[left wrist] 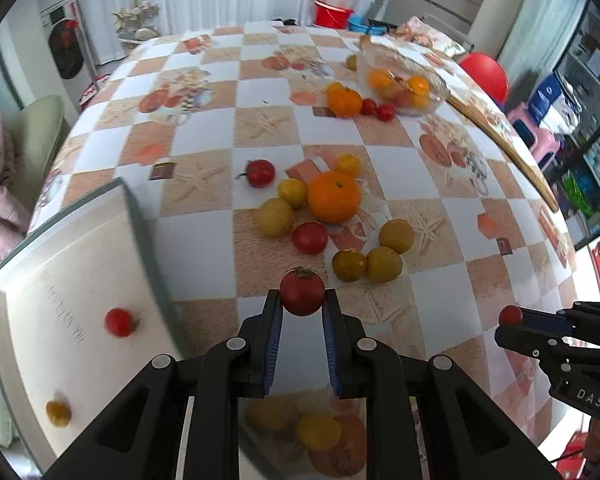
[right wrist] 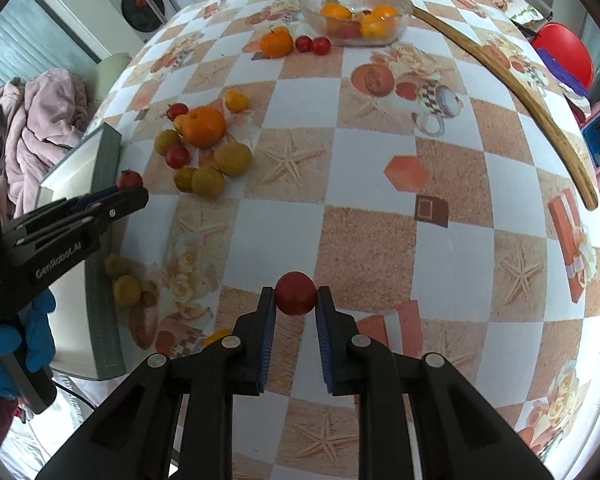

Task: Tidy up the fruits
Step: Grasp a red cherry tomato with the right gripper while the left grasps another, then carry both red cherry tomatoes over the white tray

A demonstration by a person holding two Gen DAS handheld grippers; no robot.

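Both tongs we hold are clamped, left tongs (left wrist: 302, 300) on a red tomato (left wrist: 302, 290), right tongs (right wrist: 295, 300) on another red tomato (right wrist: 295, 293), above the desk (right wrist: 372, 232).

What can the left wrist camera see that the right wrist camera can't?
Only the left wrist view shows the inside of the white tray, with a red tomato and a yellow fruit lying in it.

Only the right wrist view shows the blue-gloved hand holding the left gripper, and the whole glass bowl clearly.

Both show the big orange among yellow fruits, the long wooden stick, and each gripper pinching a small red tomato: left, right.
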